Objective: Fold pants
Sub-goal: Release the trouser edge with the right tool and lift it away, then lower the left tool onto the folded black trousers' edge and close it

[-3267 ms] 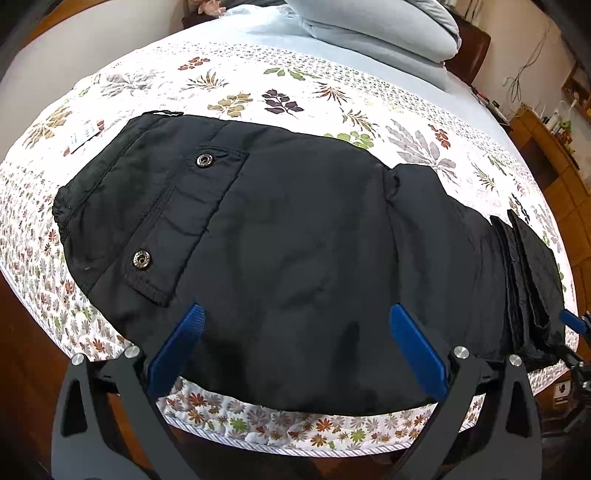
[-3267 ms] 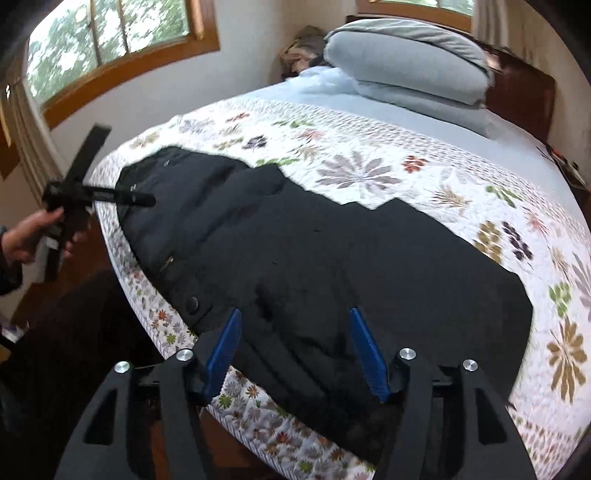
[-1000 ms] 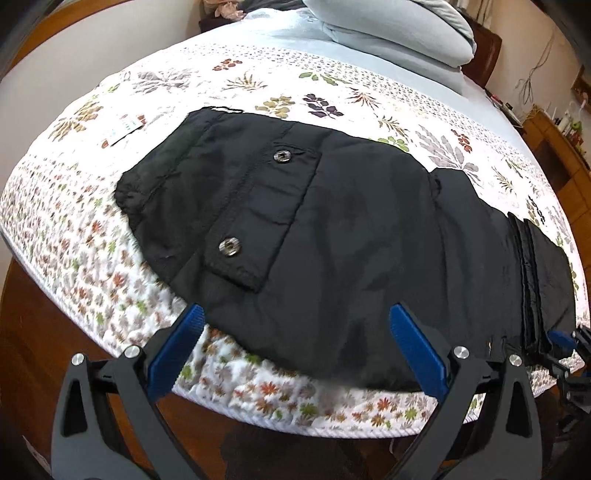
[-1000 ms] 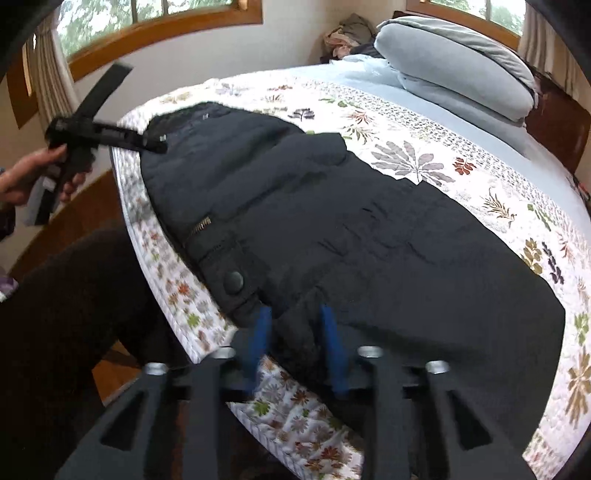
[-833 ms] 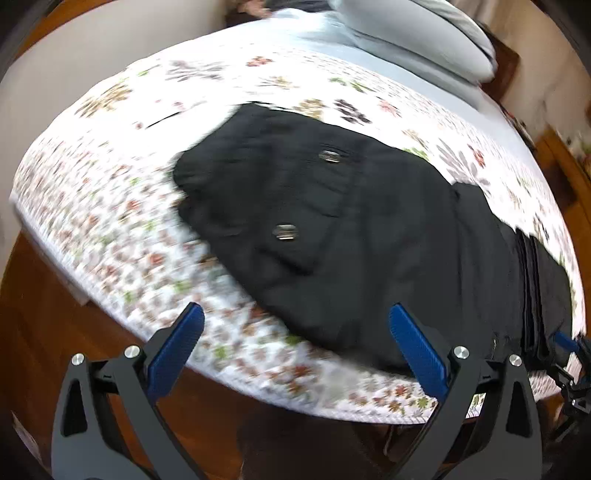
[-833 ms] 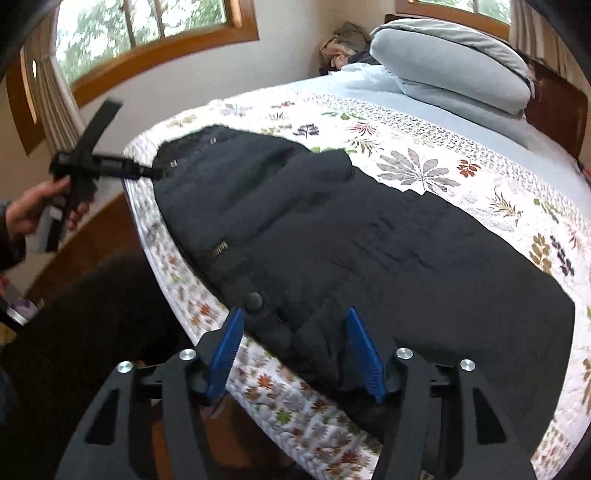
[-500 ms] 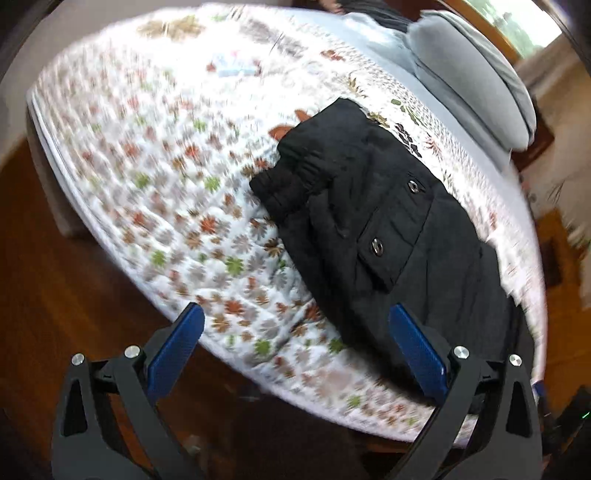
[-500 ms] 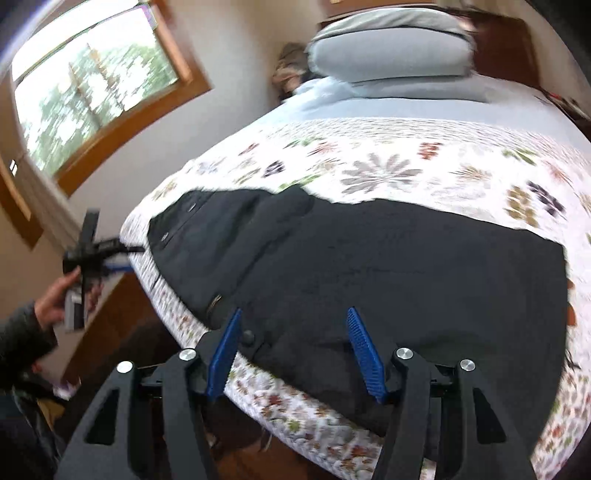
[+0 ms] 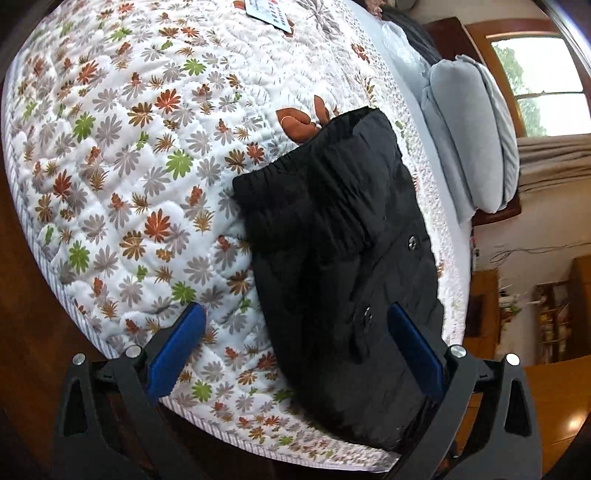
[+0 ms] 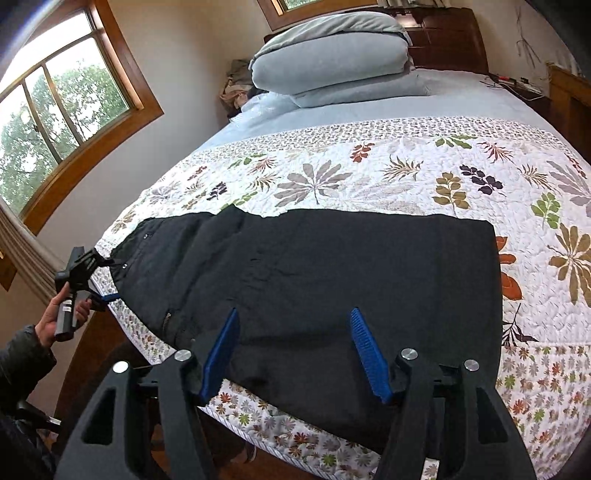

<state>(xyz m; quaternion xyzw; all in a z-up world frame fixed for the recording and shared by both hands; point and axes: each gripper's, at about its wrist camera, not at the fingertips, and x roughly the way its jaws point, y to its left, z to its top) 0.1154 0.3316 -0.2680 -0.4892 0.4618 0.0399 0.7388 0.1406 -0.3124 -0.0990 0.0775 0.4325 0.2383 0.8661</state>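
Note:
Black pants (image 10: 314, 273) lie flat along the foot edge of the bed, folded lengthwise. The waistband end with its snap buttons shows in the left wrist view (image 9: 332, 236). My left gripper (image 9: 295, 350) is open and empty, at the bed corner beside the waistband end; it also shows in the right wrist view (image 10: 92, 284), held by a hand. My right gripper (image 10: 295, 350) is open and empty, just above the pants' near edge around the middle of their length.
The floral quilt (image 10: 406, 173) covers the bed; its foot edge (image 10: 295, 439) is right below my right gripper. Grey pillows (image 10: 332, 62) are stacked at the head. A window (image 10: 55, 122) is on the left wall. A paper card (image 9: 269, 11) lies on the quilt.
My left gripper swung left around the bed corner and now faces the waistband end. My right gripper let go of the pants' edge, opened and pulled back a little.

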